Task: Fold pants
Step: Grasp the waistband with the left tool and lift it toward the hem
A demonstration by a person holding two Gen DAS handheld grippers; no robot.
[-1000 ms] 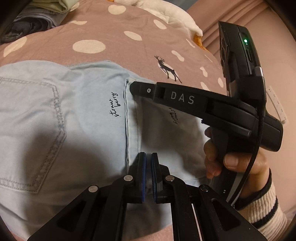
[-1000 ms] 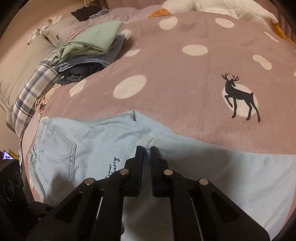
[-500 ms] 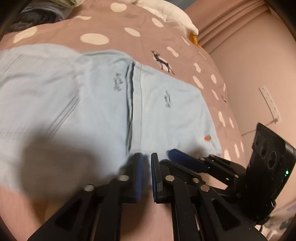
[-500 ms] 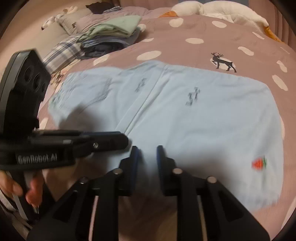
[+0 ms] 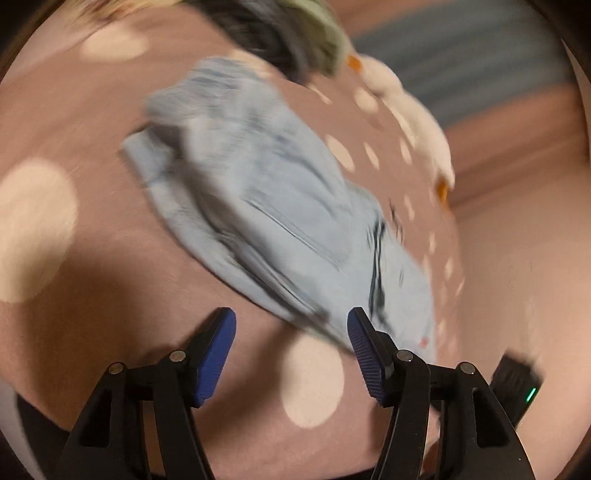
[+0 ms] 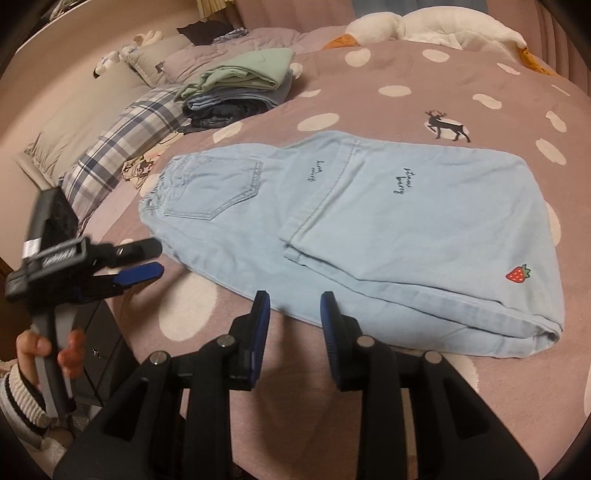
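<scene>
Light blue pants (image 6: 369,221) lie flat on the bedspread (image 6: 369,74), legs folded back over the seat, back pocket at the left, a red strawberry patch at the right. They show blurred in the left wrist view (image 5: 280,218). My right gripper (image 6: 293,310) is open and empty, just in front of the pants' near edge. My left gripper (image 5: 291,328) is open and empty near the pants' near edge; it also shows in the right wrist view (image 6: 142,262), off the waistband's left.
A stack of folded clothes (image 6: 240,85) sits at the back left of the bed. A plaid pillow (image 6: 125,147) lies left of the pants. White stuffed toys (image 6: 424,22) lie along the far edge. The bed's left edge drops off beside my left hand.
Both grippers have opened and pulled back off the pants toward the near edge of the bed. The left gripper has swung away to the waistband end.
</scene>
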